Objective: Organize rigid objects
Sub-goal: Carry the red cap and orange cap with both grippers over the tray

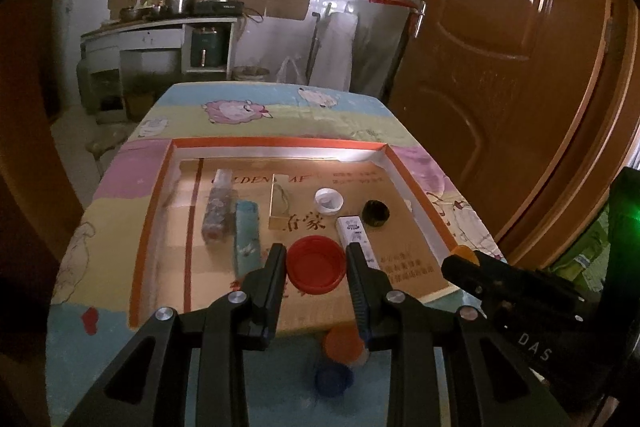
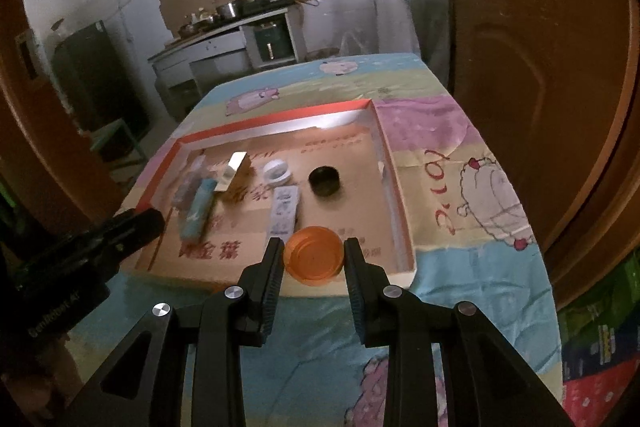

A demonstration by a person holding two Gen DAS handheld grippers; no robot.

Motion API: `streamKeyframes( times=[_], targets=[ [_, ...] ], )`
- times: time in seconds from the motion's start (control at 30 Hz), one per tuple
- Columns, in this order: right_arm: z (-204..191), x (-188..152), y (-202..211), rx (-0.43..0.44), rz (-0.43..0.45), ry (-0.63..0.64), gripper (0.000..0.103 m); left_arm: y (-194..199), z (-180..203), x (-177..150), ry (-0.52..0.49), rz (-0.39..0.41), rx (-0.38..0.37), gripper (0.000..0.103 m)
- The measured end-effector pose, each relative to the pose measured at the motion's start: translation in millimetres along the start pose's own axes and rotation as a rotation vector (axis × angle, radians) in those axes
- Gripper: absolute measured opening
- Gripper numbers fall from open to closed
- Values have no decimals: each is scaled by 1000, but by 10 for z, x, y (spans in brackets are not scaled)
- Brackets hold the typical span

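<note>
A home kitchen: steel pots (image 1: 176,4) on a white counter (image 1: 160,27) at 11 o'clock, brown wooden door (image 1: 512,67) at 2 o'clock.

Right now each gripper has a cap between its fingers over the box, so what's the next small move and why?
Probably lower the left gripper a little and set the red cap down on the bare cardboard in the orange-rimmed box. The cap sits between its fingers above a free spot, near the white tube. The right gripper holding the orange cap could follow.
</note>
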State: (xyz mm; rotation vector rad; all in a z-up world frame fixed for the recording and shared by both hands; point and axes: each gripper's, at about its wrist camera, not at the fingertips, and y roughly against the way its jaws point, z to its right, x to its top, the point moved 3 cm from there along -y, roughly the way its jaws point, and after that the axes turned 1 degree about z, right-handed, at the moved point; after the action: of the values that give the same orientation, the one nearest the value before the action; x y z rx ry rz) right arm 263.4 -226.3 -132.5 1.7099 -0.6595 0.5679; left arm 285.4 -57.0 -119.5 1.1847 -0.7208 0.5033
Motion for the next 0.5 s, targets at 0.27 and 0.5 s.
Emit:
streamKeyframes(
  times=[0.27, 0.5],
  targets=[
    [96, 132, -259, -3, -18, 6, 31, -326, 6, 53, 1, -40, -2, 31],
    [154, 184, -489, 2, -42, 9, 31, -578, 16, 91, -1, -81, -3, 31]
  ],
)
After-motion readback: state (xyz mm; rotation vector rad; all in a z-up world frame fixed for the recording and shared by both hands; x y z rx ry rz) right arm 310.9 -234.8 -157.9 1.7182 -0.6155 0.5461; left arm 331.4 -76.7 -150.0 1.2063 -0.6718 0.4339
